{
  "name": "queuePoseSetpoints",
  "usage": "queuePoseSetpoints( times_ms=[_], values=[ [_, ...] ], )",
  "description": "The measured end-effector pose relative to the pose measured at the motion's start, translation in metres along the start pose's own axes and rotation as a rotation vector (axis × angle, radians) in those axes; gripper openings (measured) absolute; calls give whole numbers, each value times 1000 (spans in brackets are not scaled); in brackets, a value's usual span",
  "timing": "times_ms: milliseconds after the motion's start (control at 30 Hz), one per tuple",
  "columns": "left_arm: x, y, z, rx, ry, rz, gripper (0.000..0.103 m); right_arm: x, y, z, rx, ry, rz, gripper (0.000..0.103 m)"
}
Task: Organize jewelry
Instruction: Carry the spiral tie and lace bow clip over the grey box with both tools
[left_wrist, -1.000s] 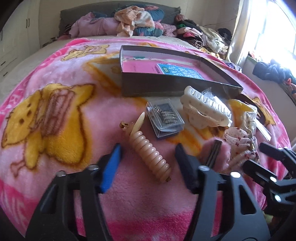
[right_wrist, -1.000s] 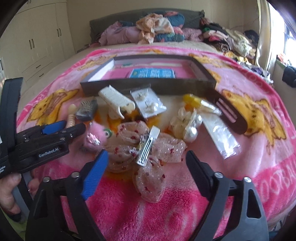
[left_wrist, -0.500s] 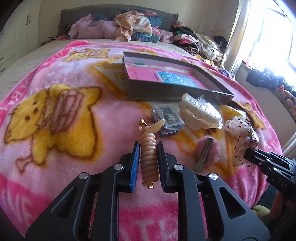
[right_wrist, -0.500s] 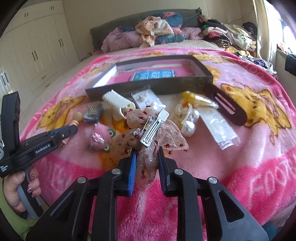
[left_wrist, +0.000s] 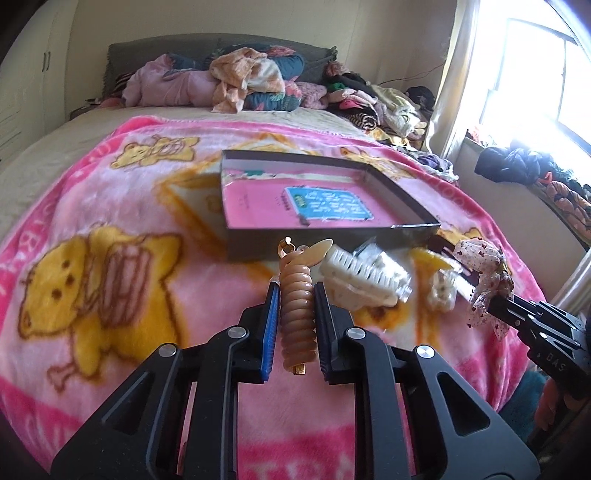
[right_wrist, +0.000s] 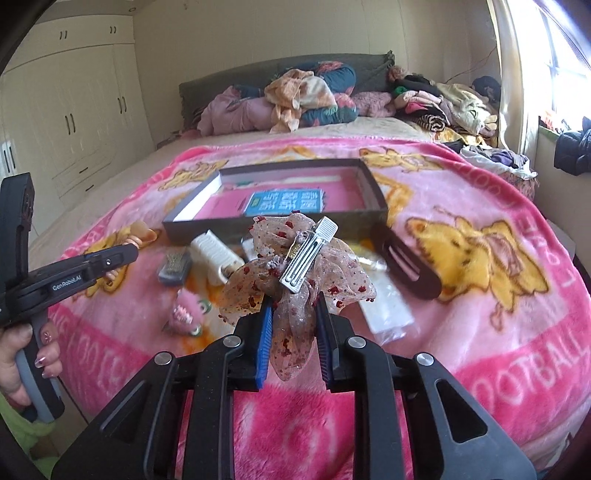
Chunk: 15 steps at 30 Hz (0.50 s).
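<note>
A bed covered by a fleecy pink blanket with yellow cartoon bears (right_wrist: 480, 229) carries a shallow dark cardboard box with a pink floor (right_wrist: 373, 184). In front of it lie a white toothed claw clip (left_wrist: 364, 280) and other hair pieces. The right gripper (right_wrist: 293, 332) is clamped on a sheer red-speckled bow with a silver clip (right_wrist: 299, 266); the left gripper (left_wrist: 295, 325) pinches a peach ribbed spiral hair clip (left_wrist: 297, 310), both held above the blanket.
</note>
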<state>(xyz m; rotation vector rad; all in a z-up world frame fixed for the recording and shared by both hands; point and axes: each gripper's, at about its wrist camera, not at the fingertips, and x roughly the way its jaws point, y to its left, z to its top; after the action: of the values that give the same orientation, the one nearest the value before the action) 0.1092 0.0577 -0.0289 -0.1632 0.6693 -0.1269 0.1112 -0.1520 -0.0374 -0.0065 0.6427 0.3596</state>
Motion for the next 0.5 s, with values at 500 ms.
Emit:
queuePoseSetpoints(
  times_ms=[500],
  values=[
    [37, -7, 42, 10, -19, -7, 12, 24, -23, 47, 6, -22, -43, 21]
  ],
)
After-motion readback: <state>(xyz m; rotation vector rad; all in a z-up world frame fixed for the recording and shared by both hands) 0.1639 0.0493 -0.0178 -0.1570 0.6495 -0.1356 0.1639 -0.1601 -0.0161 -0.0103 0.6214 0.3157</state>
